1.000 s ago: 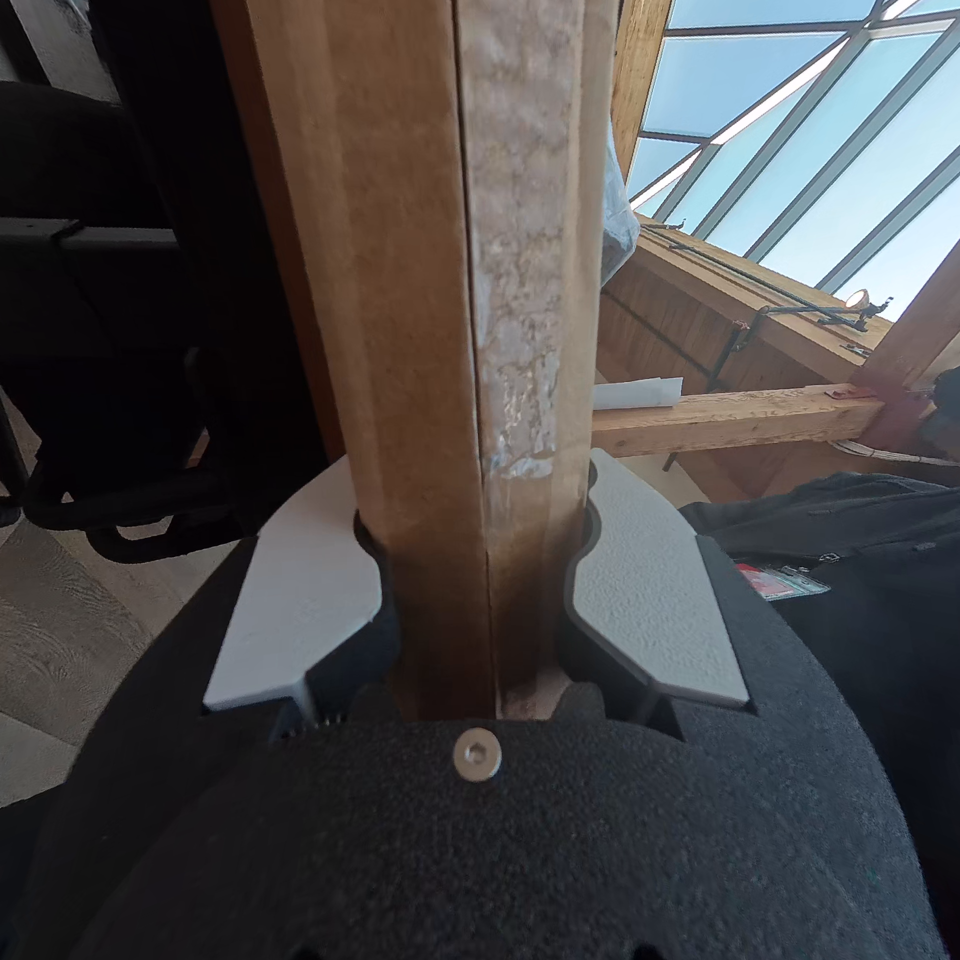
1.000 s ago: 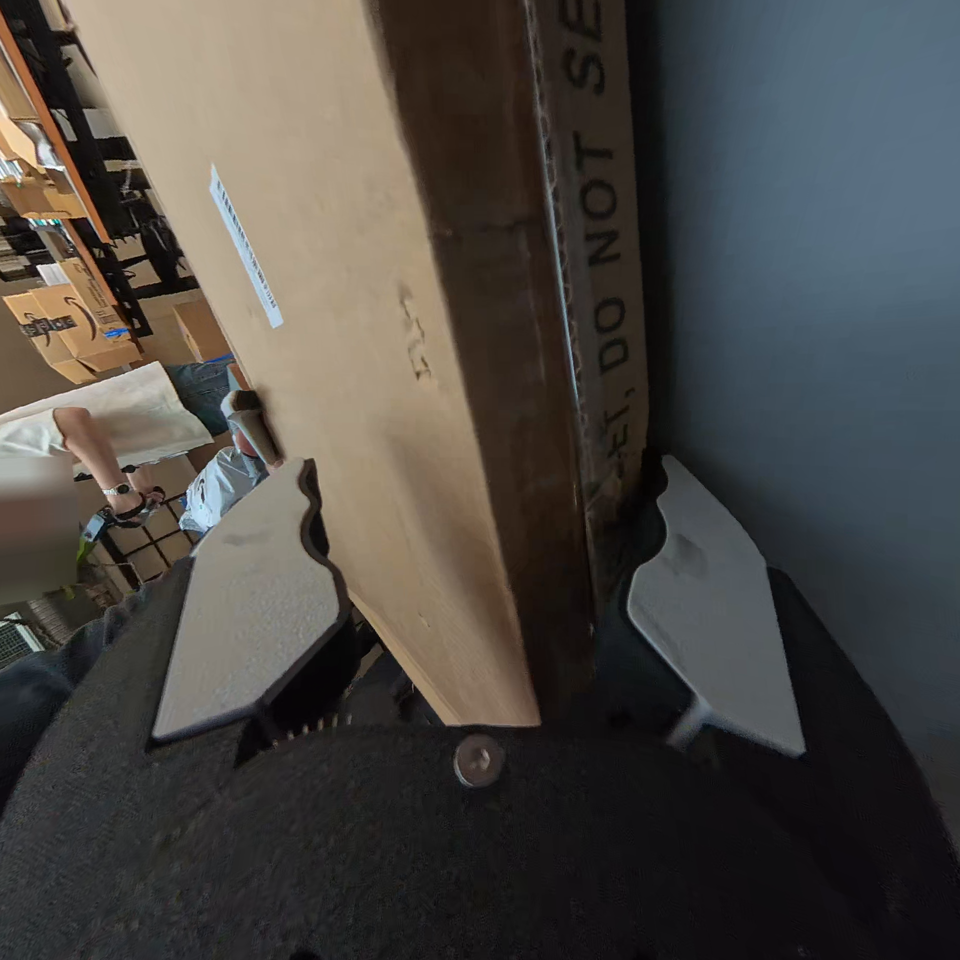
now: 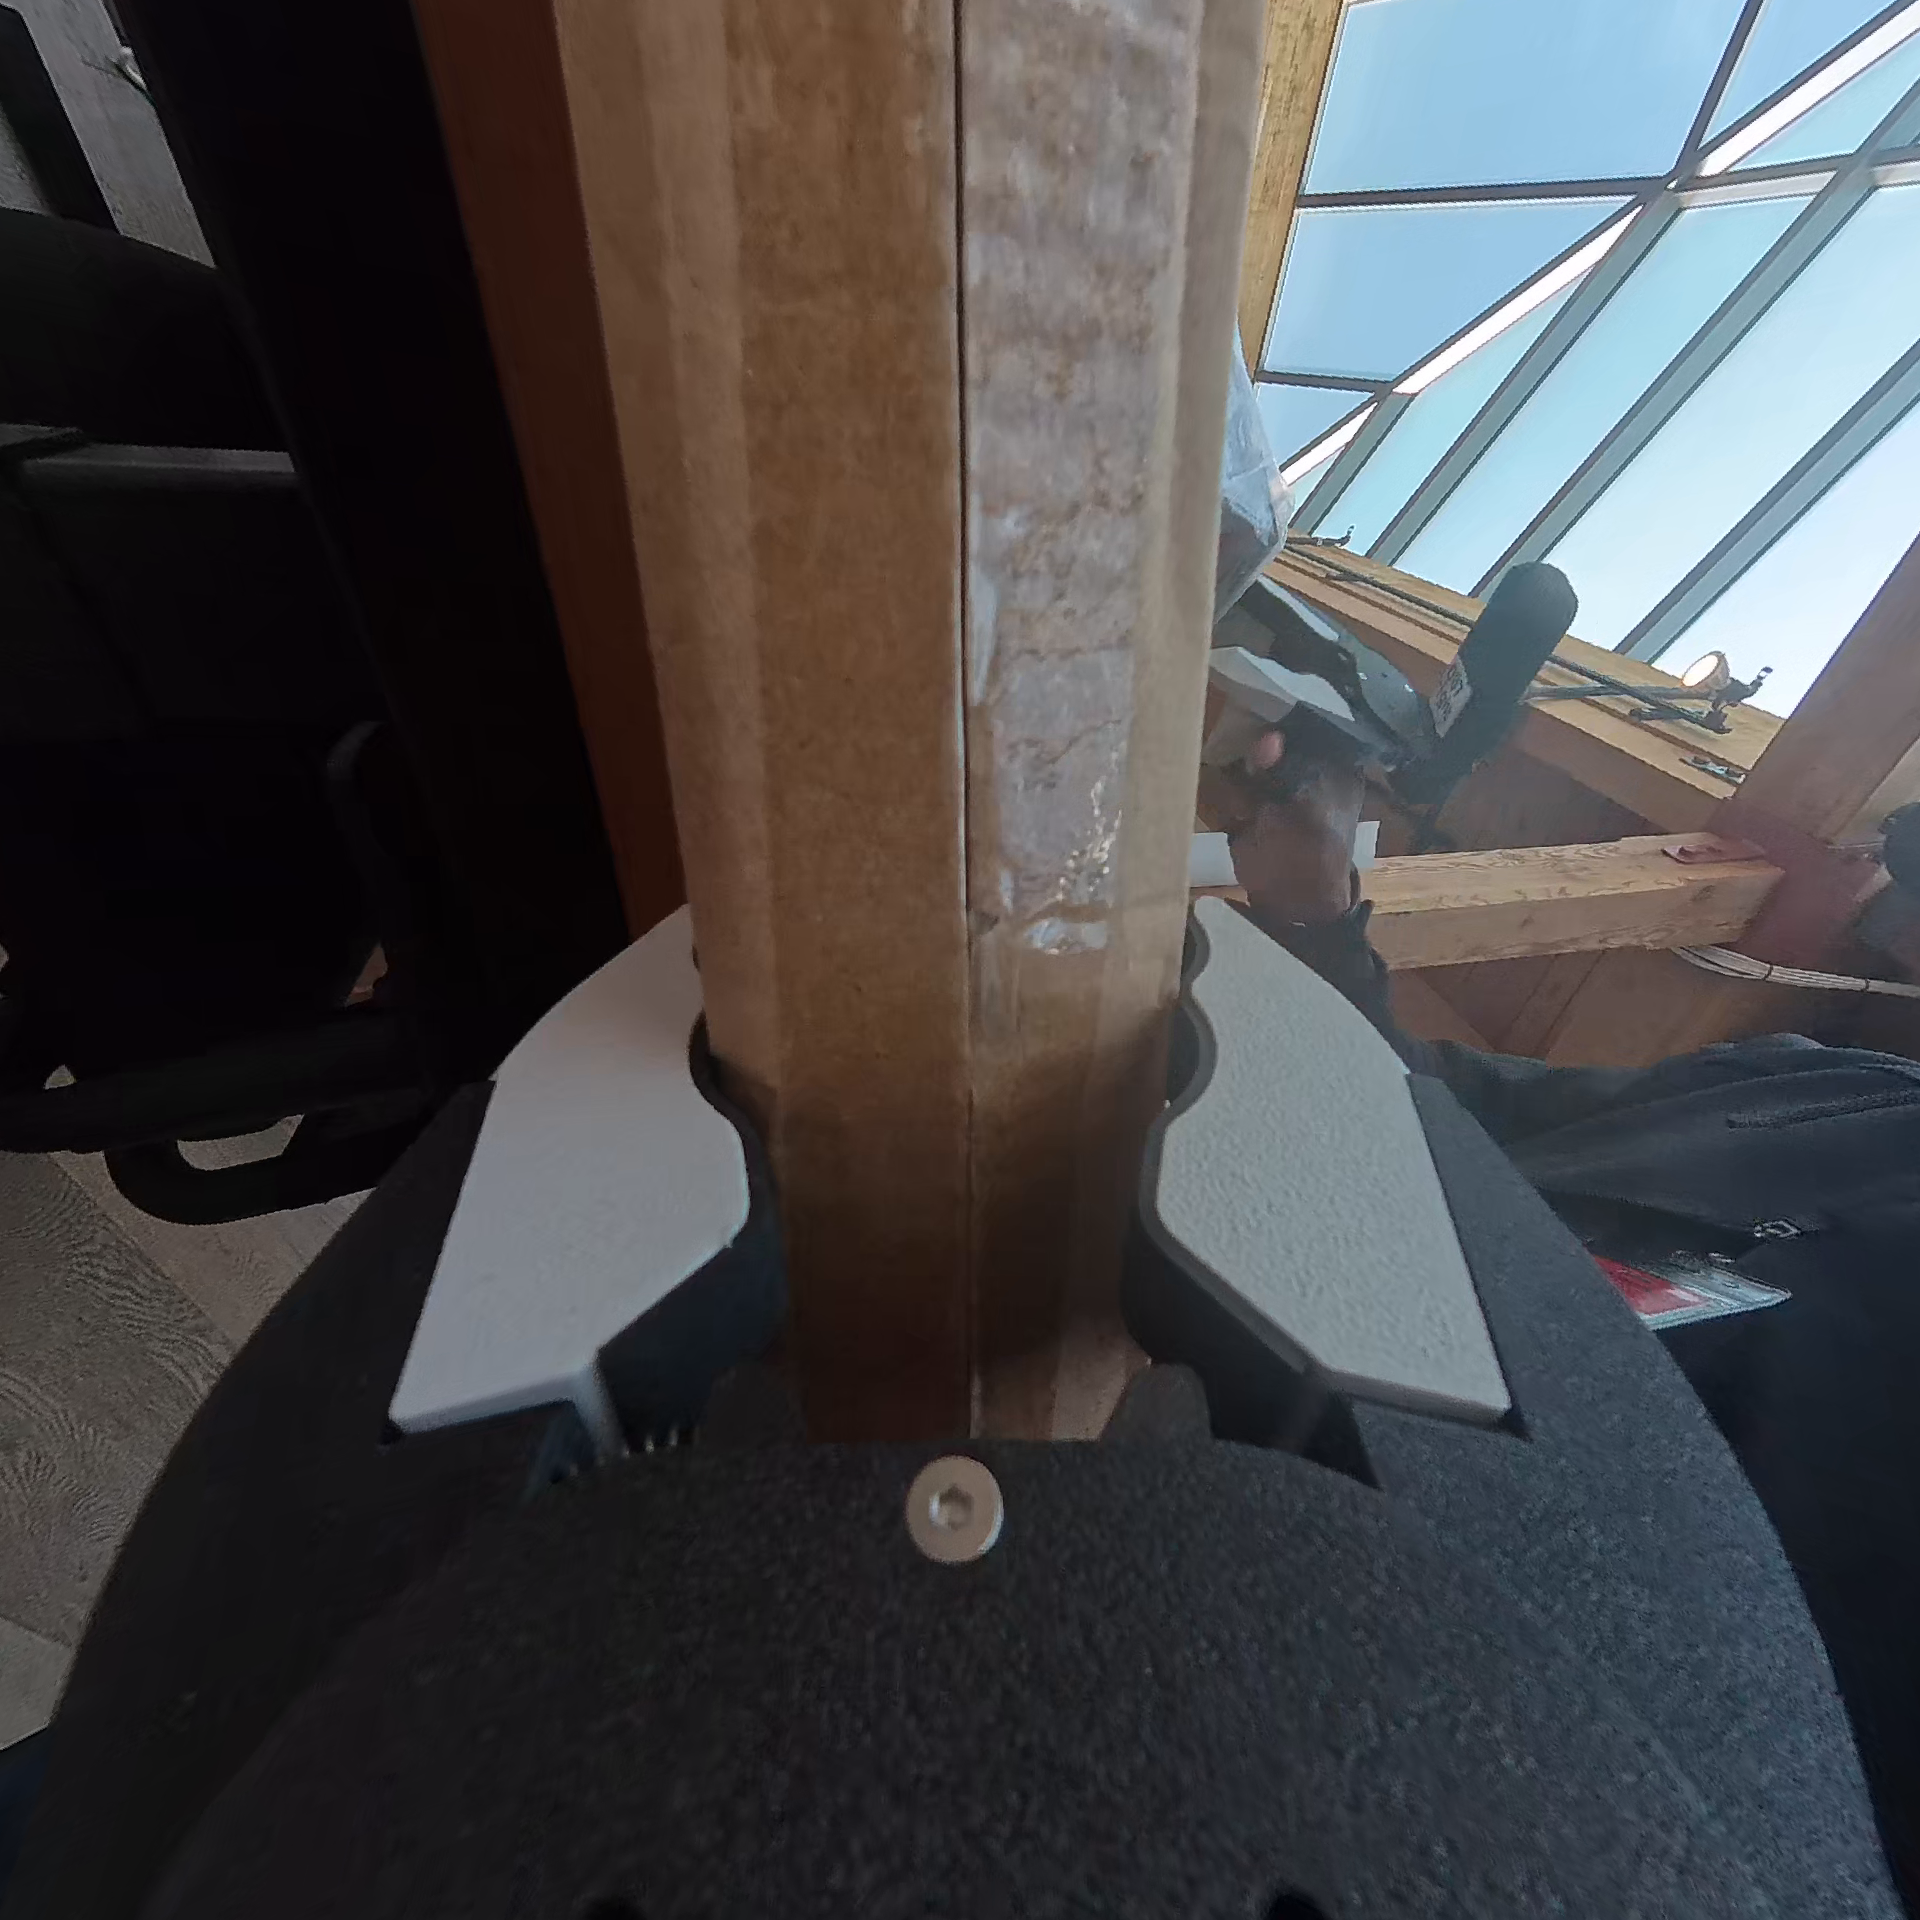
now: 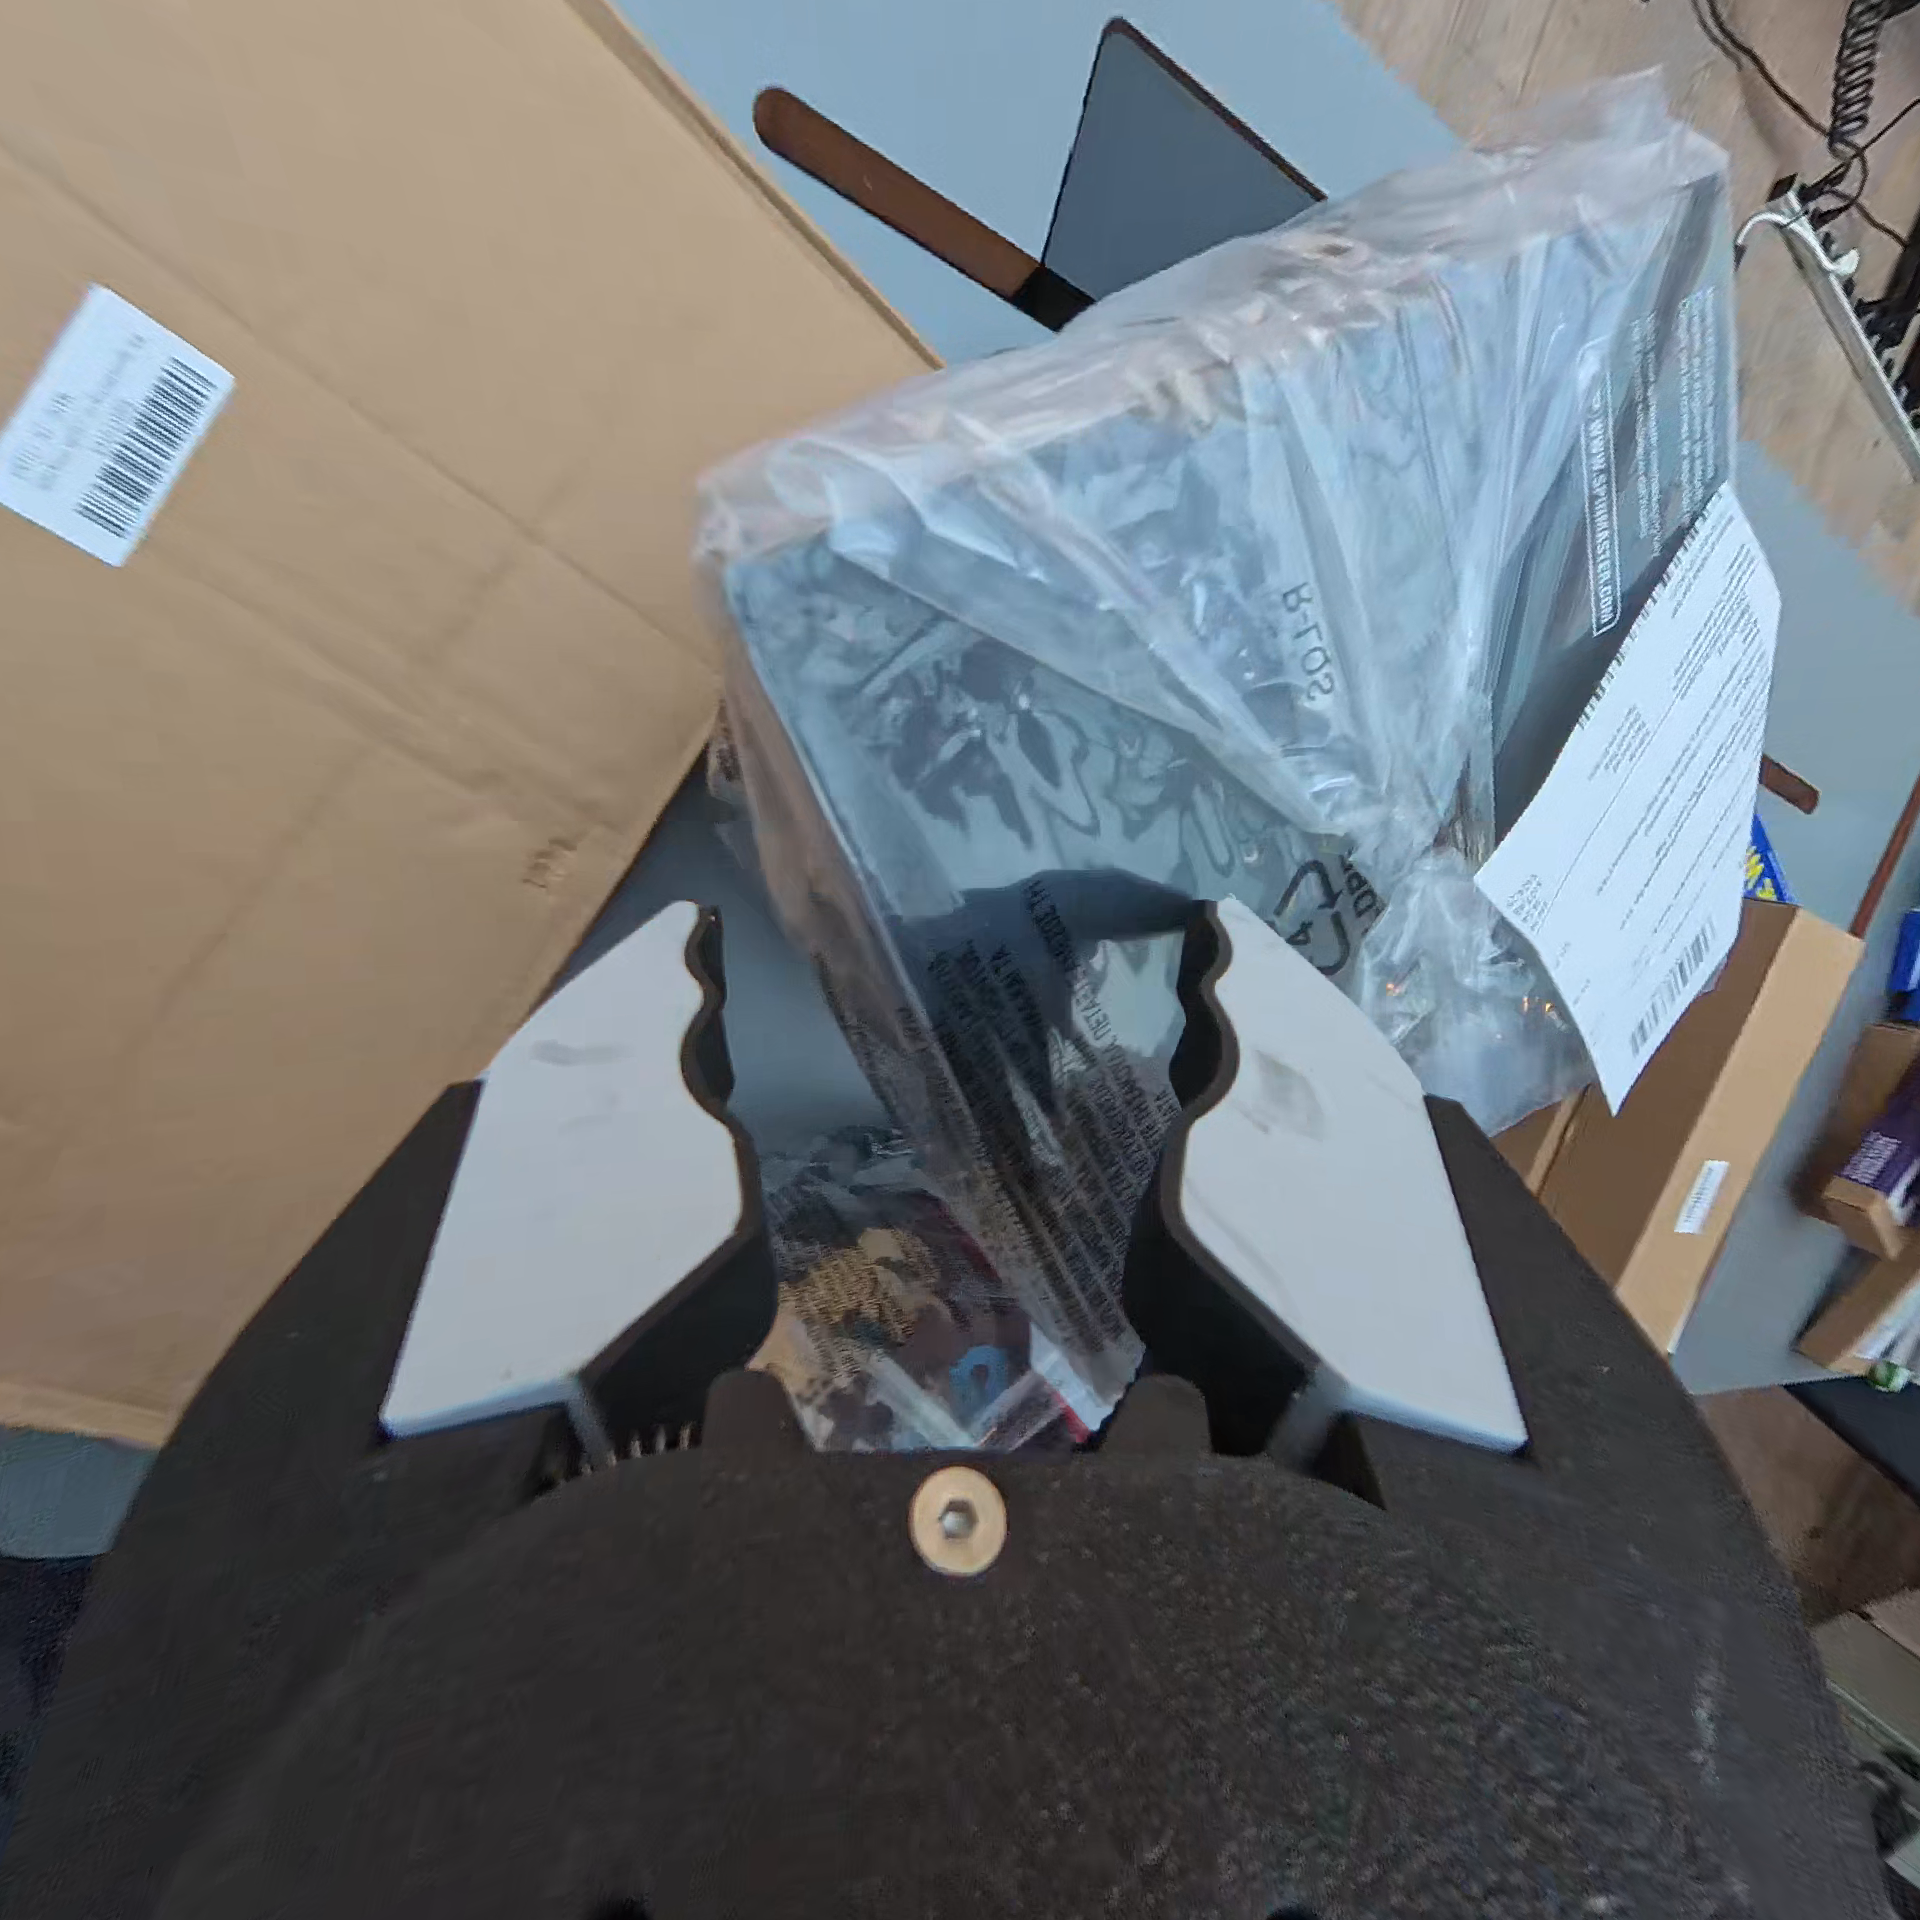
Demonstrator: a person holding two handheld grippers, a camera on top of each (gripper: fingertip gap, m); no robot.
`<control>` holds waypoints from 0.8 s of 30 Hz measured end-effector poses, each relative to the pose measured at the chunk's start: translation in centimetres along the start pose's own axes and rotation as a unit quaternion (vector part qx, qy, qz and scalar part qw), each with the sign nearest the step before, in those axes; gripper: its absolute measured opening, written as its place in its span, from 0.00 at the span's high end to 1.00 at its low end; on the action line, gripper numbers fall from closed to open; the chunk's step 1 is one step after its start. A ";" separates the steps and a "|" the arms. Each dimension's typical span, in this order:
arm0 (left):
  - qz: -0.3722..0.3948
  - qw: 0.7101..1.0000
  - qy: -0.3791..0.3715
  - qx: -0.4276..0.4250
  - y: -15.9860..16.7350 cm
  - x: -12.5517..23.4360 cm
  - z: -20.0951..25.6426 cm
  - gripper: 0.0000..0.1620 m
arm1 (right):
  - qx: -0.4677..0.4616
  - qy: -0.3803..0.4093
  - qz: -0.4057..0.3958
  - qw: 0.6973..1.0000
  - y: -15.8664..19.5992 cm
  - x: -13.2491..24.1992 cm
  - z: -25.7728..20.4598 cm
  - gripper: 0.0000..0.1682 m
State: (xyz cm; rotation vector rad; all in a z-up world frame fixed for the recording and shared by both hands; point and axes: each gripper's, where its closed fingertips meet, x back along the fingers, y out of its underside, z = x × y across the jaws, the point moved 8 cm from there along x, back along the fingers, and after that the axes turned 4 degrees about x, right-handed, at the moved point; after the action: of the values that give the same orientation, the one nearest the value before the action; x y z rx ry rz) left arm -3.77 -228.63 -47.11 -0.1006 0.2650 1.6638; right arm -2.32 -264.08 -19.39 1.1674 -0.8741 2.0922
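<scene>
In the left wrist view my left gripper [image 3: 945,925] is shut on the edge of a brown cardboard box [image 3: 862,520]. The edge stands upright between the jaws, with a strip of clear tape [image 3: 1060,520] along it. In the right wrist view my right gripper [image 4: 951,925] is shut on a dark printed box in a clear plastic bag [image 4: 1195,582]. The package is held tilted, with one corner deep between the jaws. A white paper sheet [image 4: 1642,790] sticks to its right side. The big cardboard box [image 4: 364,623] lies to the left of it. The right gripper also shows far off in the left wrist view [image 3: 1340,675], held by a hand [image 3: 1299,821].
A white barcode label [image 4: 114,426] sits on the big box. Small cardboard boxes [image 4: 1704,1122] stand at the right. Cables [image 4: 1860,125] hang at the top right. The left wrist view shows a black chair [image 3: 156,727], wooden beams [image 3: 1538,883], skylight glass [image 3: 1558,312] and a dark jacket [image 3: 1714,1122]. The white barcode label [image 4: 114,426] is about 12 centimetres from my left fingertips and 20 centimetres from my right.
My right gripper has let go of the cardboard box edge and now holds the plastic-wrapped box. It has come into the left wrist view. My left gripper keeps its hold.
</scene>
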 end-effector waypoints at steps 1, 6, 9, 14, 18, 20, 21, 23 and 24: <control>0.001 1.000 0.000 0.000 0.0 0.0 0.0 0.50 | 0.017 0.018 -0.014 1.000 0.1 -0.8 0.7 0.49; 0.011 1.000 0.000 0.003 0.1 0.0 0.0 0.49 | 0.048 0.042 -0.019 0.998 1.2 -1.1 3.0 0.57; 0.013 1.000 0.003 0.004 0.0 0.0 0.0 0.49 | 0.048 0.045 -0.035 0.997 2.6 -0.6 4.1 0.60; 0.015 1.000 0.005 0.005 0.0 0.1 -0.1 0.49 | 0.057 0.046 -0.082 0.994 5.6 -0.3 4.7 0.60; 0.016 1.000 0.006 0.006 0.0 0.1 -0.1 0.48 | 0.032 0.035 -0.101 0.994 7.0 0.2 4.2 0.59; 0.016 1.000 0.006 0.008 0.0 0.1 -0.1 0.48 | -0.002 0.019 -0.109 0.994 7.3 1.1 3.4 0.60; 0.016 1.000 0.005 0.008 0.0 0.1 -0.1 0.48 | -0.021 0.003 -0.107 0.994 7.2 1.9 2.5 0.59; 0.016 1.000 0.005 0.010 0.0 0.1 -0.1 0.48 | -0.048 -0.051 -0.068 0.995 6.8 4.2 -1.3 0.58; 0.016 1.000 0.005 0.011 0.0 0.1 -0.1 0.48 | -0.046 -0.082 -0.046 0.994 6.5 5.4 -4.1 0.60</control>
State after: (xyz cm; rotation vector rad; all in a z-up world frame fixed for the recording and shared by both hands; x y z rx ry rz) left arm -3.75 -228.59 -47.22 -0.0890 0.2941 1.6916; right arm -11.63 -264.02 -18.02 1.3183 -0.9623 1.8820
